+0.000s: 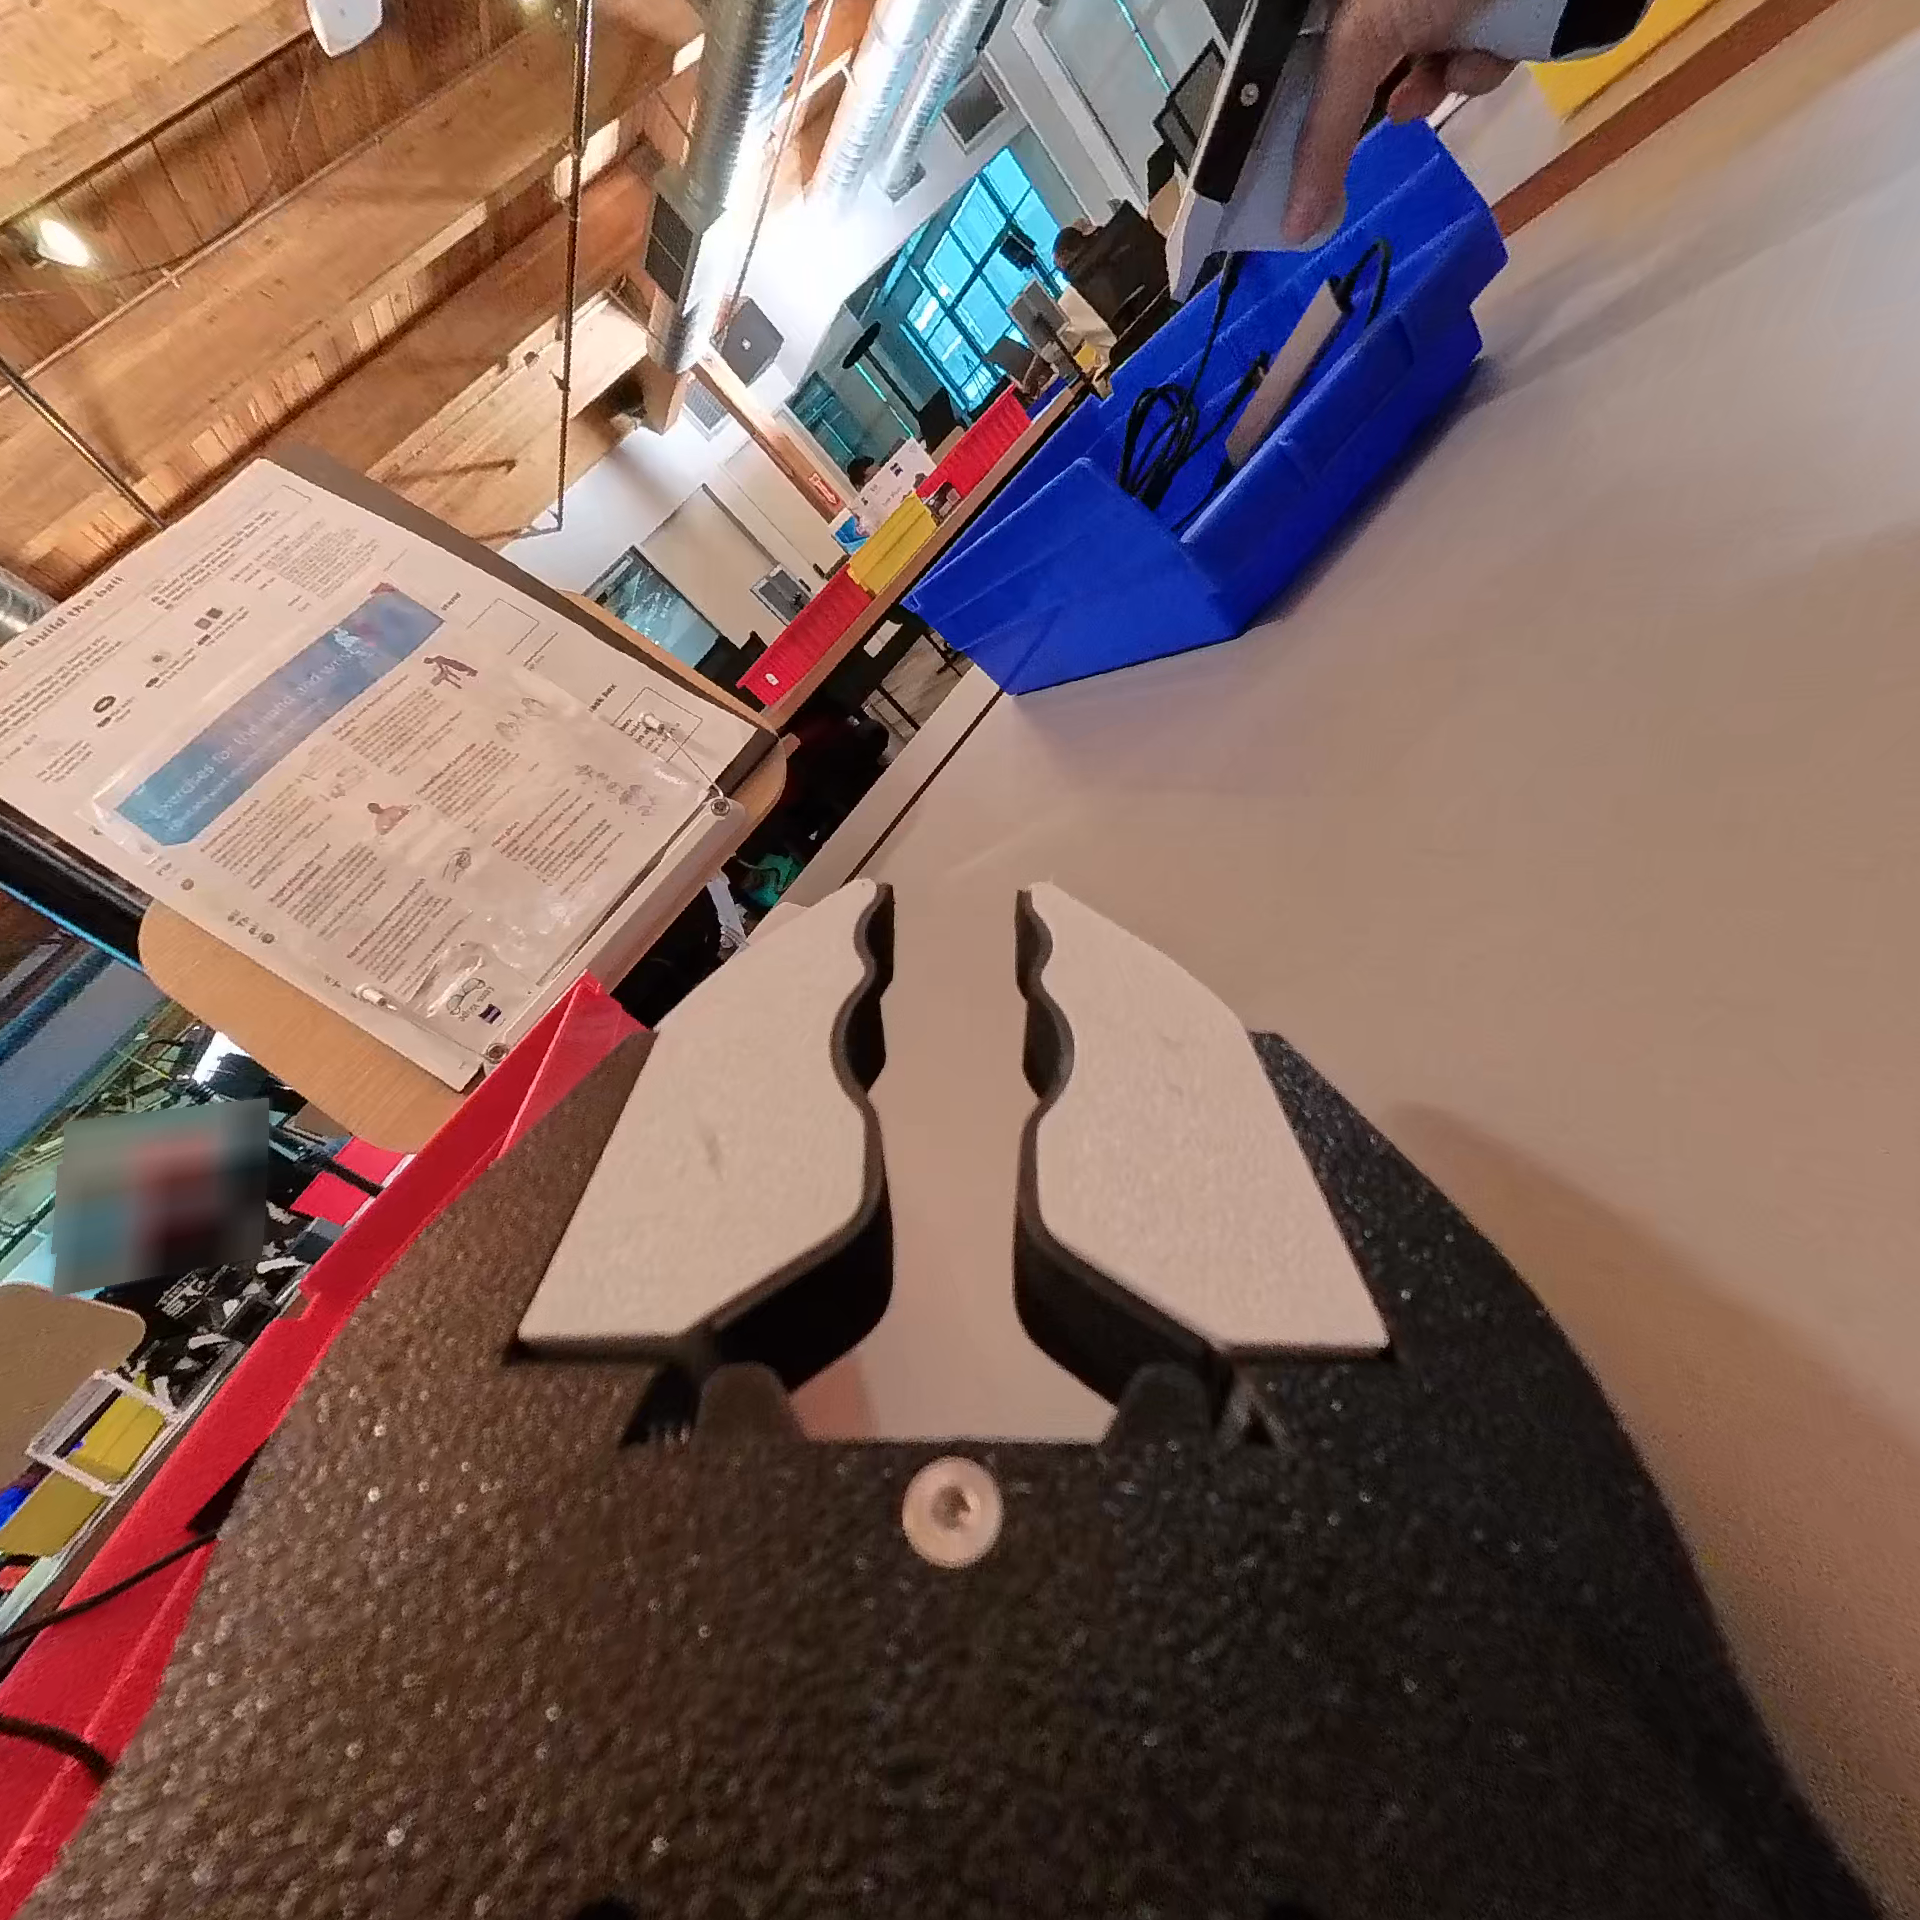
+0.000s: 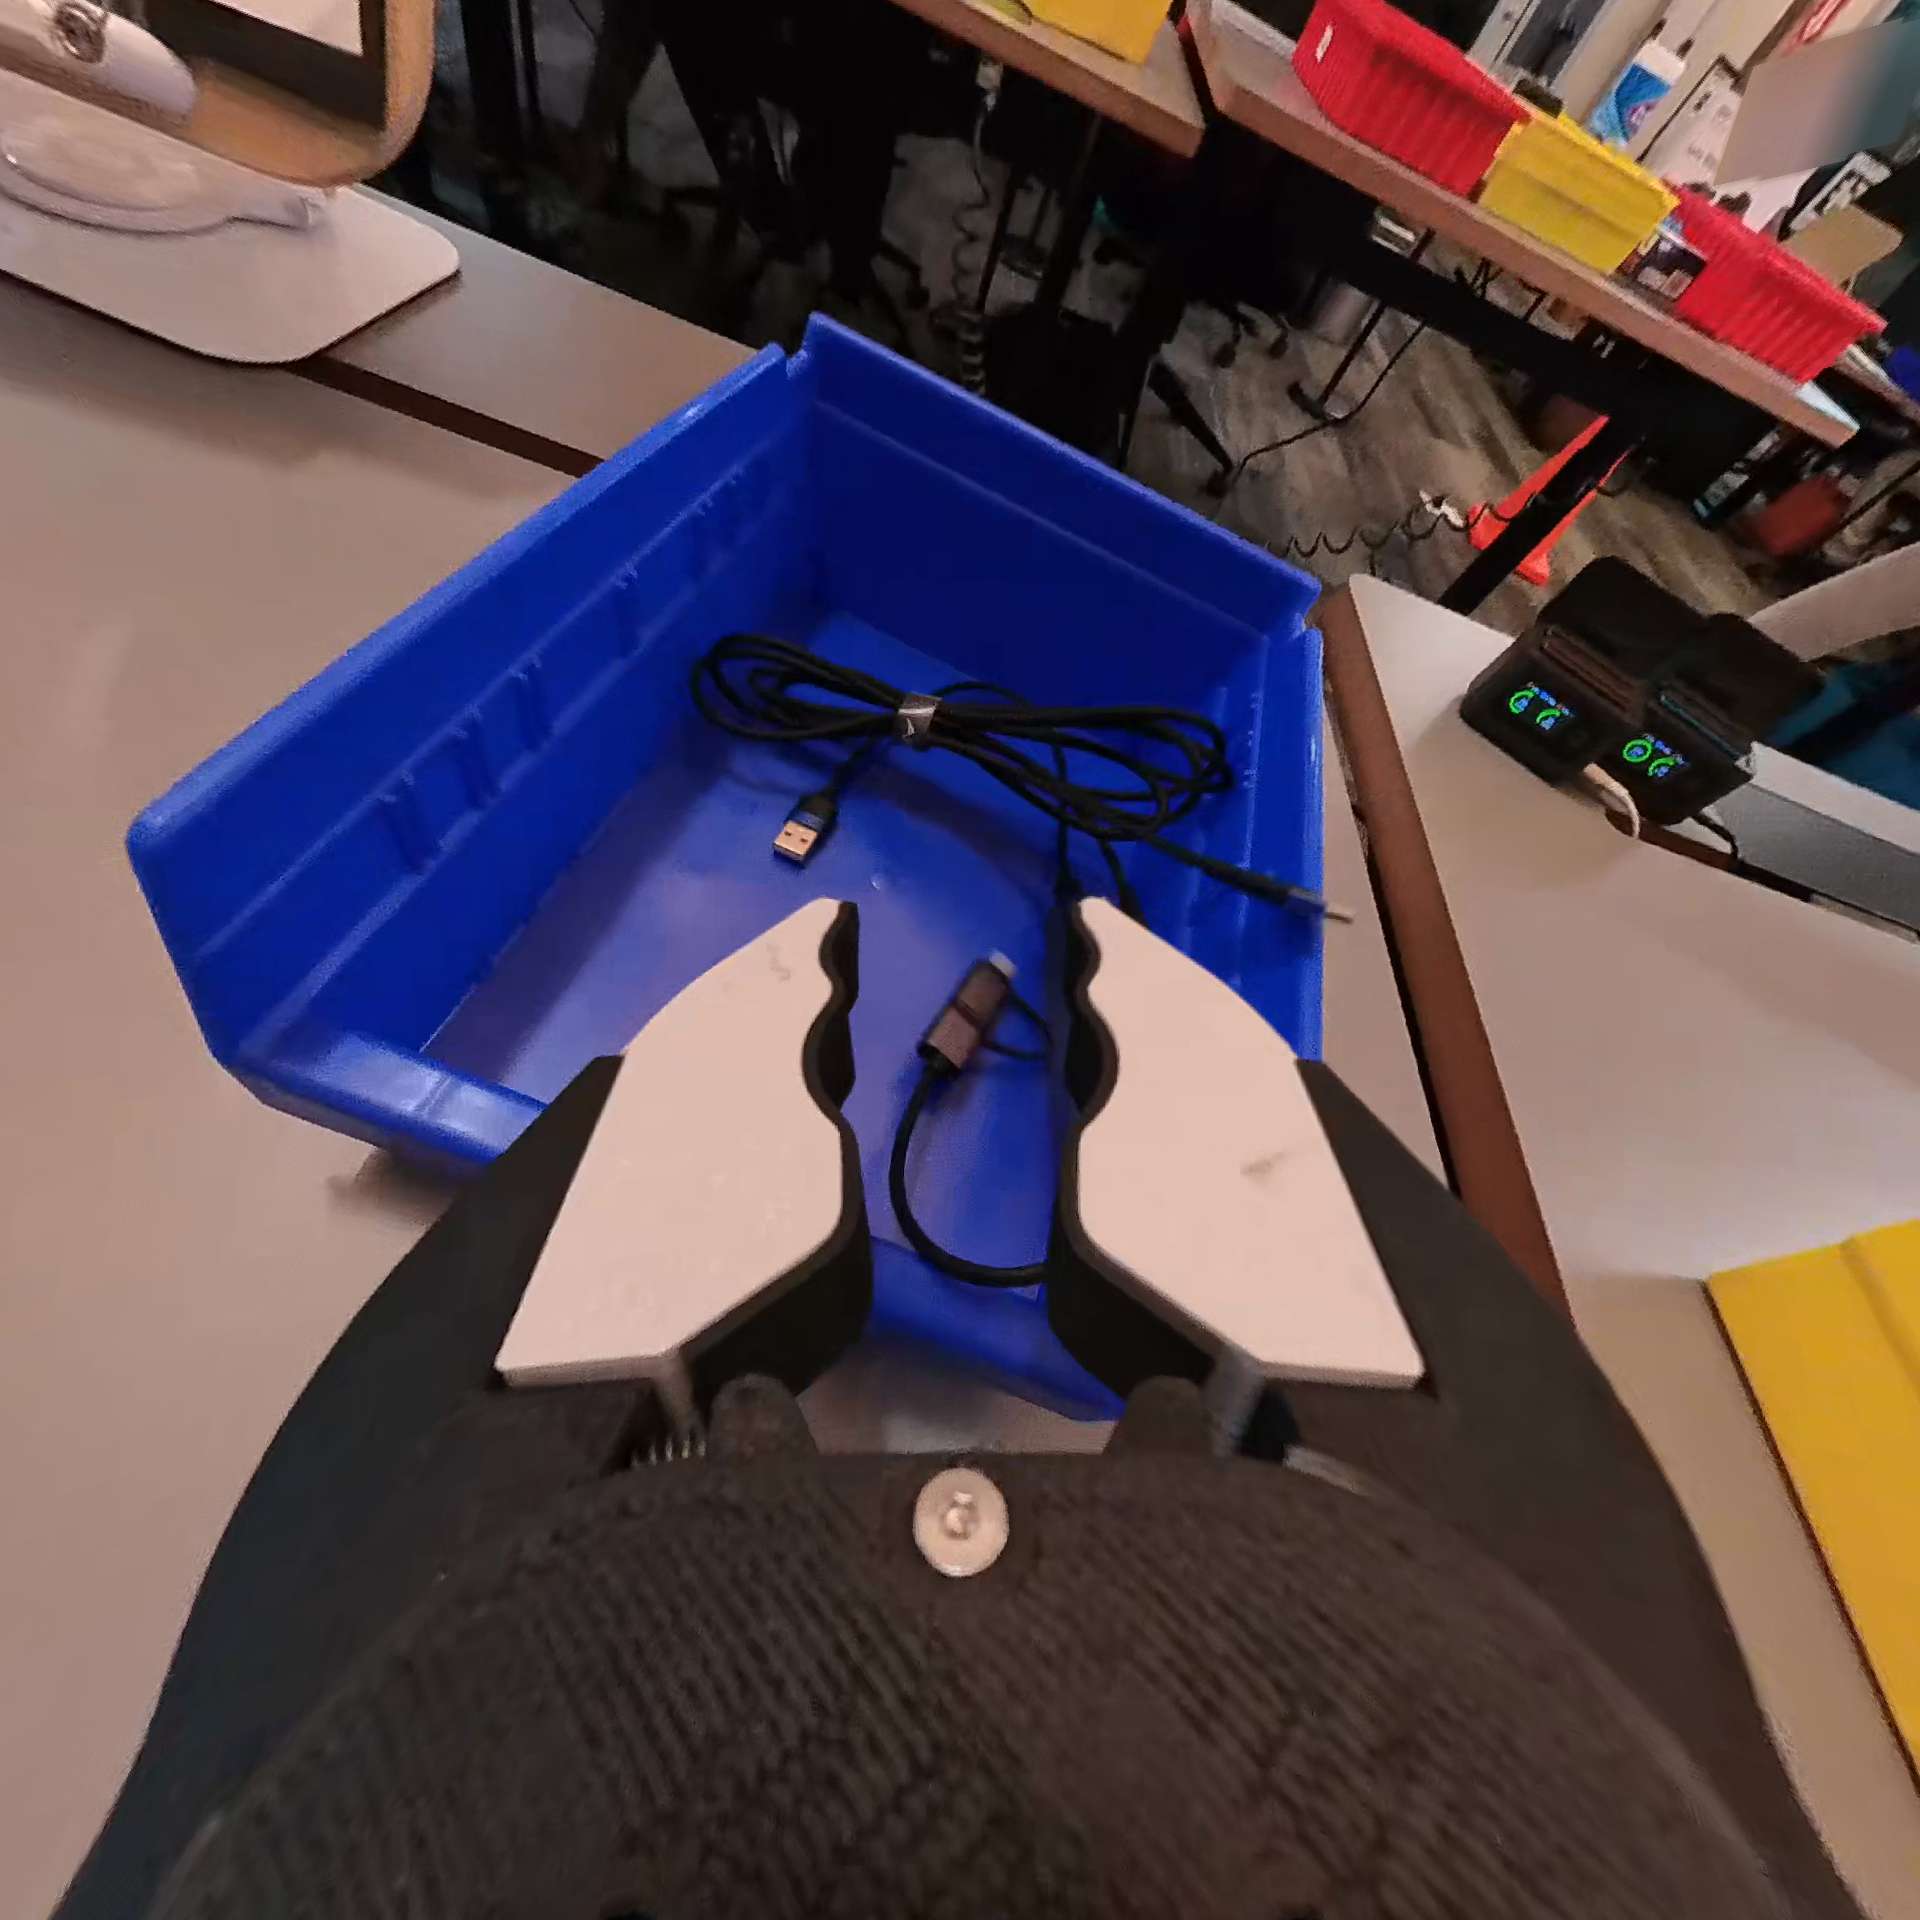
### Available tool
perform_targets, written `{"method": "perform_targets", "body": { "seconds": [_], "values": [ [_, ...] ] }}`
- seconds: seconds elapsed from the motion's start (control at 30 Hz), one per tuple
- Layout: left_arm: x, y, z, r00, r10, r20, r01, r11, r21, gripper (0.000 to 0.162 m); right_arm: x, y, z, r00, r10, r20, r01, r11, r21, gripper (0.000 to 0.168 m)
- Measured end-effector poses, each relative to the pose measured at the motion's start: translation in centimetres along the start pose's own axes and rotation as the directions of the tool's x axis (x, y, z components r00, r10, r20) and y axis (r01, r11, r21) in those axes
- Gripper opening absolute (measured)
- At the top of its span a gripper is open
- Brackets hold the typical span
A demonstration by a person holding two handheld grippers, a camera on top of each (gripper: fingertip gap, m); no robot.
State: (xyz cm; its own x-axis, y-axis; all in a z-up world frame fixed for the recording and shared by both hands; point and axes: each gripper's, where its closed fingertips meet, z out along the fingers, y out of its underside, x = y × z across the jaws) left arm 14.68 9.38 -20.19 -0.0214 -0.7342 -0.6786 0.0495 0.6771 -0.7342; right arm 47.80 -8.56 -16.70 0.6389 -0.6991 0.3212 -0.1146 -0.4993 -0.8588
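A blue plastic bin [image 2: 499, 748] stands on the grey table [image 2: 156, 623]. In it lie a coiled black USB cable [image 2: 966, 727] and a short black cable with a grey adapter plug [image 2: 961, 1018]. My right gripper [image 2: 961, 920] is open and empty, and hovers over the bin's near end with the adapter plug below the gap between its fingers. My left gripper [image 1: 953, 899] is open and empty, tilted low over the bare table [image 1: 1455, 935], well short of the blue bin [image 1: 1091, 592]. A hand [image 1: 1382, 94] shows above that bin.
A laminated instruction sheet on a wooden stand [image 1: 364, 748] is left of the left gripper. Red bins [image 1: 436, 1195] line that side. Two black chargers with green displays [image 2: 1621, 717] and a yellow bin [image 2: 1849, 1455] sit right of the blue bin. A white stand base [image 2: 229, 281] is at the far left. My right fingertips sit around 40 centimeters from my left ones.
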Motion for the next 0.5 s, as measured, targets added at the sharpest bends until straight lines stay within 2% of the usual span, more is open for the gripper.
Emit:
{"method": "perform_targets", "body": {
  "seconds": [0.17, 0.27, 0.43, 0.5],
  "values": [
    [0.1, 0.0, 0.1, 1.000, 0.004, -0.003, -0.004, 1.000, -0.003, 0.022, -2.4, -0.2, -1.6, 0.994, 0.054, 0.091, -0.061, 0.996, 0.071, 0.038],
    [-0.9, -0.2, 0.0, 0.998, -0.069, 0.005, 0.069, 0.998, -0.009, 0.022, -6.2, -1.1, -3.9, 0.977, 0.071, 0.201, -0.106, 0.981, 0.165, 0.035],
    [-8.0, -1.8, -1.9, 0.982, -0.180, 0.053, 0.183, 0.982, -0.048, 0.022, -12.7, -1.5, -6.8, 0.924, 0.038, 0.382, -0.140, 0.959, 0.245, 0.034],
    [-11.7, -0.7, -2.7, 0.976, -0.211, 0.058, 0.217, 0.969, -0.117, 0.021, -14.6, -1.7, -7.5, 0.898, 0.028, 0.438, -0.156, 0.953, 0.260, 0.034]
  ]
}}
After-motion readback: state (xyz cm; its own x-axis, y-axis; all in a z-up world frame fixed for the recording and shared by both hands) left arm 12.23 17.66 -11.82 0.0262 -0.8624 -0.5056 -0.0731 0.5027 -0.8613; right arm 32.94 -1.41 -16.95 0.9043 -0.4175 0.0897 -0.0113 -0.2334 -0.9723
